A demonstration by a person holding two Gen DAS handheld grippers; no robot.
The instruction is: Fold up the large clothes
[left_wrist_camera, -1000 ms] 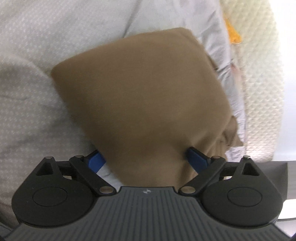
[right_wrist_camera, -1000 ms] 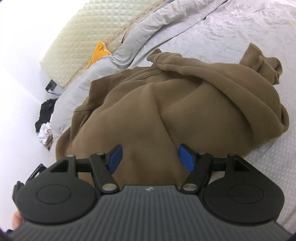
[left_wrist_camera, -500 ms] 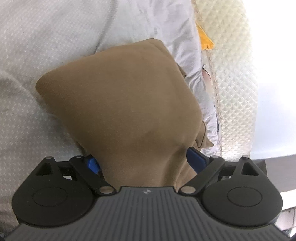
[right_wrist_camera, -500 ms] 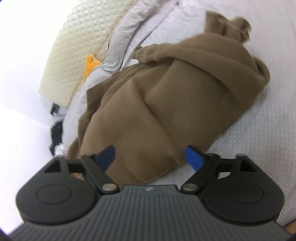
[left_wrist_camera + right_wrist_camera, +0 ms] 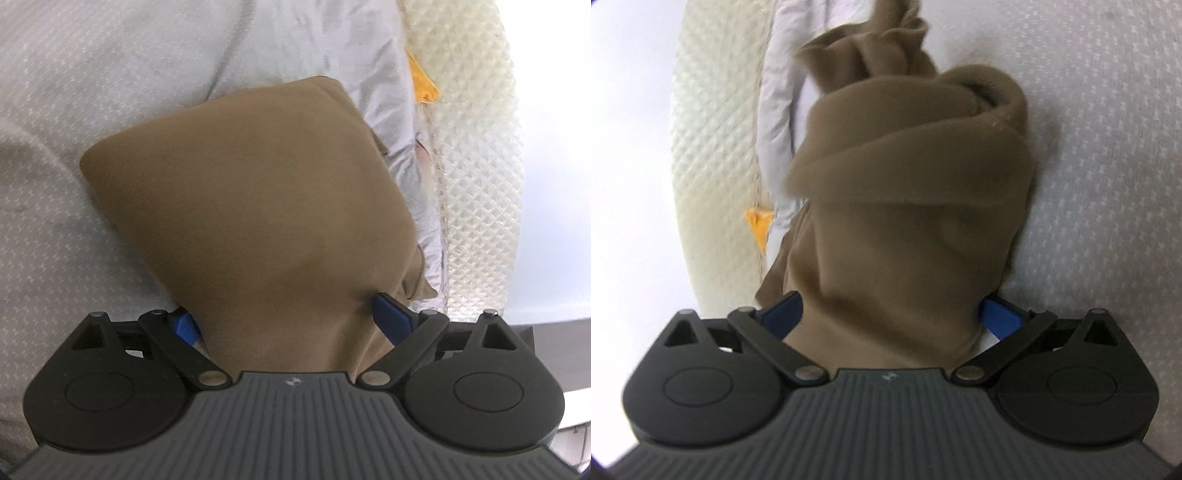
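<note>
A brown sweatshirt [image 5: 251, 192] lies bunched on a light grey bed sheet [image 5: 92, 74]. My left gripper [image 5: 286, 314] sits low over its near end. Its blue fingers [image 5: 391, 317] stand wide, with a smooth fold of the cloth running between them. In the right wrist view the same sweatshirt [image 5: 908, 192] shows rolled folds and a crumpled cuff at the far end. My right gripper [image 5: 890, 306] is close over the cloth and its jaws are opening. The brown fabric fills the gap between the blue fingers [image 5: 999, 319], which do not squeeze it.
A cream quilted mattress edge [image 5: 476, 177] runs along the bed's side, with an orange item [image 5: 423, 83] tucked against it; both show again in the right wrist view as the quilted edge [image 5: 713, 122] and the orange item [image 5: 759, 221]. A pale wall lies beyond.
The right gripper's jaws have spread wider while it rolled and sank toward the sweatshirt, which now fills more of its view. The left gripper's view shifted slightly, with its fingers no wider or narrower.
</note>
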